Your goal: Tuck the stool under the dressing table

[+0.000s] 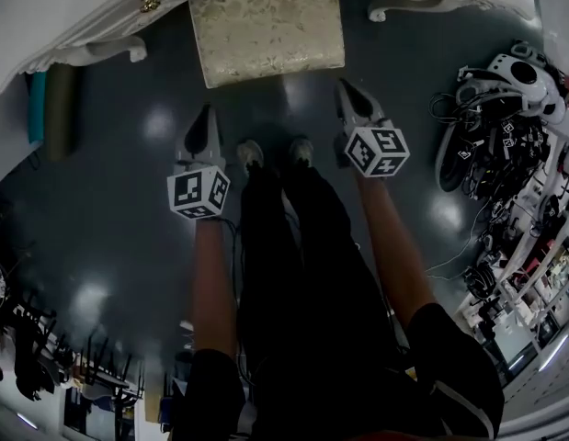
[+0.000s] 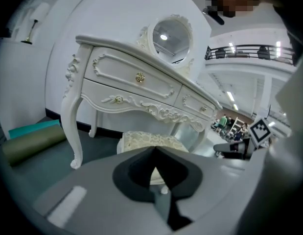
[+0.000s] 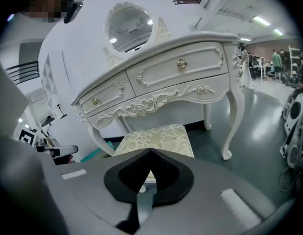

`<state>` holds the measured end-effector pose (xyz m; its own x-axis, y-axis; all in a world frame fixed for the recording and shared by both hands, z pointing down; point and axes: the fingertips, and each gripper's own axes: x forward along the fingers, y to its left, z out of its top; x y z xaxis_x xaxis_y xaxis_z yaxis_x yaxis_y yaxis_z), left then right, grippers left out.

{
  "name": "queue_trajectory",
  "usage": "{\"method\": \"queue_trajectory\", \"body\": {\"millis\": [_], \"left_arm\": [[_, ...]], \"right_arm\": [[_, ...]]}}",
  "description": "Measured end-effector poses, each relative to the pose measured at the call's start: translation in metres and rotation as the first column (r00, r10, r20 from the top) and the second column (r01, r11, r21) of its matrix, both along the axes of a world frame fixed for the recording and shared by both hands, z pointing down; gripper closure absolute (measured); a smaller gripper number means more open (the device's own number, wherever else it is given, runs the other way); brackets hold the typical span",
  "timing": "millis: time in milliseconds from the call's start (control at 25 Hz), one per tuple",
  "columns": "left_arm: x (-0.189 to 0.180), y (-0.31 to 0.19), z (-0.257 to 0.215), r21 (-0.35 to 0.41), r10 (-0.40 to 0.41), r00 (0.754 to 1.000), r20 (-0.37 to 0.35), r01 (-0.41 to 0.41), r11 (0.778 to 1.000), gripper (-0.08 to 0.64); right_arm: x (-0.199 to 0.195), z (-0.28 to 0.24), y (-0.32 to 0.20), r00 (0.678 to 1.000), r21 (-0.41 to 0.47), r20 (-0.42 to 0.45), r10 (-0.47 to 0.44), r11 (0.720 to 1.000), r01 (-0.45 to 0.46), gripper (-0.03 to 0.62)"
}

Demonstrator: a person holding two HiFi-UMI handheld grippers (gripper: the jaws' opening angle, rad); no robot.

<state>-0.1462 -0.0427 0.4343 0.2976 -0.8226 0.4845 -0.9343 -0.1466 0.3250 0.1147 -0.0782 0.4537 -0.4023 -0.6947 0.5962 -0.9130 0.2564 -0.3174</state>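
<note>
Left gripper (image 1: 207,113) closed, empty, hanging near of the stool (image 1: 267,30). Stool sat partly under the dressing table (image 1: 91,12), the near part of its padded seat jutting out. Likely rigid-framed and soft-topped, so best pushed at the seat's near corners. Right gripper (image 1: 350,90) likewise closed, empty.
</note>
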Motion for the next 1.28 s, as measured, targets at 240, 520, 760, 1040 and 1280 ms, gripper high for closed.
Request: {"method": "queue_trajectory", "body": {"millis": [240, 520, 760, 1040, 1280], "left_arm": [[-0.002, 0.032, -0.013, 0.034, -0.006, 1.000, -0.001, 0.006, 0.999, 0.552], [-0.001, 0.057, 0.019, 0.069, -0.028, 1.000, 0.014, 0.027, 0.997, 0.554], [0.006, 0.063, 0.053, 0.120, -0.061, 0.996, 0.066, 0.053, 0.991, 0.554], [0.004, 0.043, 0.105, 0.174, -0.092, 0.992, 0.092, 0.075, 0.982, 0.554], [0.006, 0.032, 0.148, 0.219, -0.061, 0.992, 0.107, 0.036, 0.975, 0.554]], "right_arm": [[-0.023, -0.013, 0.021, 1.000, 0.046, -0.019, -0.017, 0.999, 0.018, 0.597], [-0.026, 0.014, 0.043, 0.999, 0.101, -0.021, -0.048, 0.994, 0.050, 0.597], [-0.028, 0.044, 0.048, 0.999, 0.153, -0.011, -0.049, 0.987, 0.050, 0.597], [-0.022, 0.082, 0.041, 0.997, 0.210, -0.012, -0.075, 0.975, 0.076, 0.596], [-0.012, 0.120, 0.039, 0.995, 0.259, -0.019, -0.096, 0.961, 0.097, 0.597]]}}
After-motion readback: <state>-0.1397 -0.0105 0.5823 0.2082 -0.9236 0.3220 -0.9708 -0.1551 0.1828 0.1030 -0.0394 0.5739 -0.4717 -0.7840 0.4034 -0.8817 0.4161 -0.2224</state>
